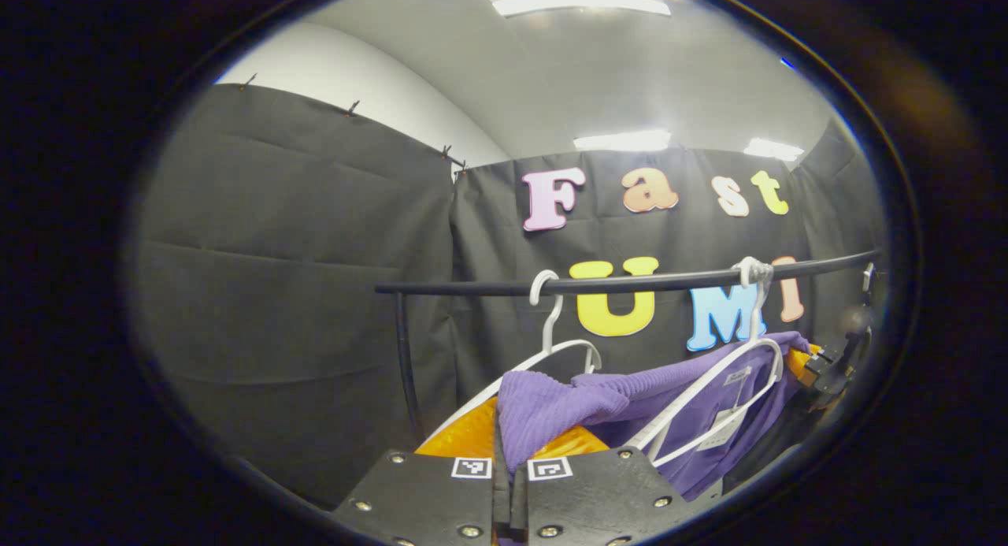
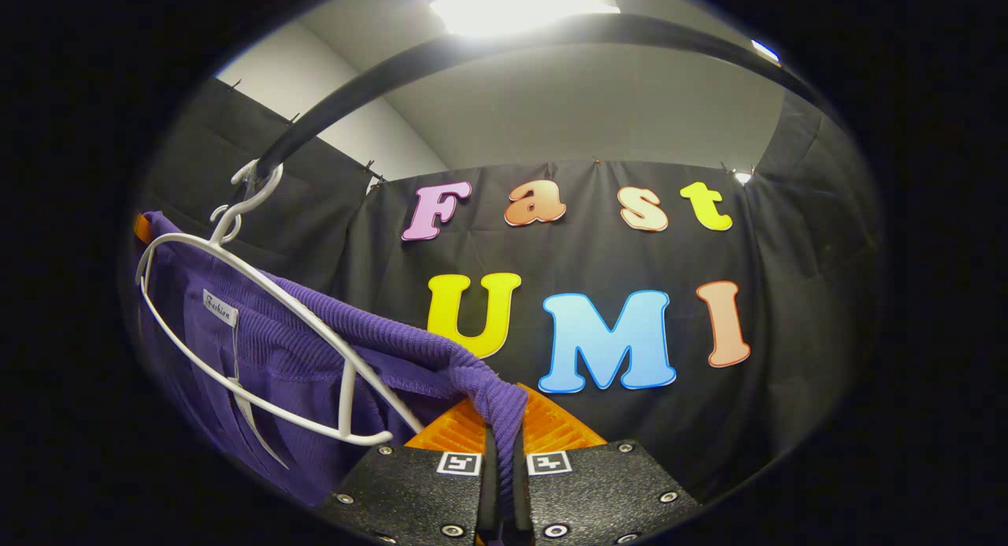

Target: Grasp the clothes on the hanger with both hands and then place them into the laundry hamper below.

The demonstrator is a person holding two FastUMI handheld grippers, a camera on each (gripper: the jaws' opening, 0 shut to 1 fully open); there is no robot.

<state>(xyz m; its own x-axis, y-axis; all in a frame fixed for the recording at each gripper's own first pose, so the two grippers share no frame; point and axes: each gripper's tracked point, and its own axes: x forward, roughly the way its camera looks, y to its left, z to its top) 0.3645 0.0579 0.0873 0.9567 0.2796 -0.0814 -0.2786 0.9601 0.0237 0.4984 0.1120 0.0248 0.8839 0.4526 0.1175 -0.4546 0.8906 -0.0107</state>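
Left gripper view has the left tool [image 1: 510, 459] at the bottom of the picture, its two fingers drawn nearly together with a fold of the purple garment [image 1: 551, 408] pinched between them, so it is holding the cloth. From that pinch the ribbed fabric runs up and to the right, draped across a white hanger [image 1: 713, 404] whose hook loops over the black rail [image 1: 630, 280]; a second white hanger [image 1: 555, 337] hooks on the same rail just to the left, behind the gathered cloth. Farther right, at the far end of the garment, part of the right tool [image 1: 823, 366] shows against the fabric. Right gripper view shows that right tool [image 2: 504, 451] with its fingers narrow, a thick rolled edge of the purple garment [image 2: 315, 357] gripped between them. The cloth stretches up and left from there, hanging over the white hanger [image 2: 260, 294], which is hooked on the black rail [image 2: 441, 57] curving overhead.
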